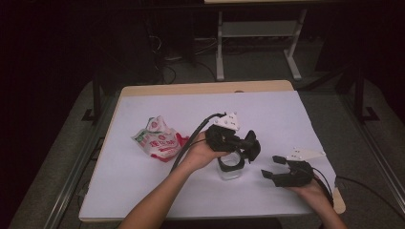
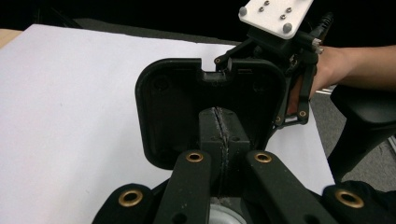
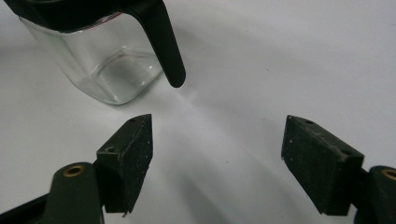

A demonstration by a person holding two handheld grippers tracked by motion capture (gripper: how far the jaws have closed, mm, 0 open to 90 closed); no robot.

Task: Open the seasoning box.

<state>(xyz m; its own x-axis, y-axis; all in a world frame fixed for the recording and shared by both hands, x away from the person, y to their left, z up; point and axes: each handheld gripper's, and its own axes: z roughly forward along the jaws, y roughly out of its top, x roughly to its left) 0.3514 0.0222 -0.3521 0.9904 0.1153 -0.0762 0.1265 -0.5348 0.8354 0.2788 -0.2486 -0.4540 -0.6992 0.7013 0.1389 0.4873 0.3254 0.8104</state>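
Left gripper [image 1: 241,145] clamped on the black lid of a glass jar [image 1: 230,167], right gripper [image 1: 274,169] spread and empty.

High view: jar upright near mid-table [image 1: 143,191], right gripper just beside it, snack bag [image 1: 158,139] well to the left. Left gripper view: jaws pressed together at the open hinged lid [image 2: 168,107]. Right gripper view: pads [image 3: 133,154] wide apart over bare tabletop, jar [image 3: 105,70] at upper left, untouched.

dim room, grey carpet floor [image 1: 334,124], wooden table [image 1: 205,88] under a white sheet [image 1: 267,114], white desk frame [image 1: 258,43] behind, tangled cables [image 1: 167,62] in shadow
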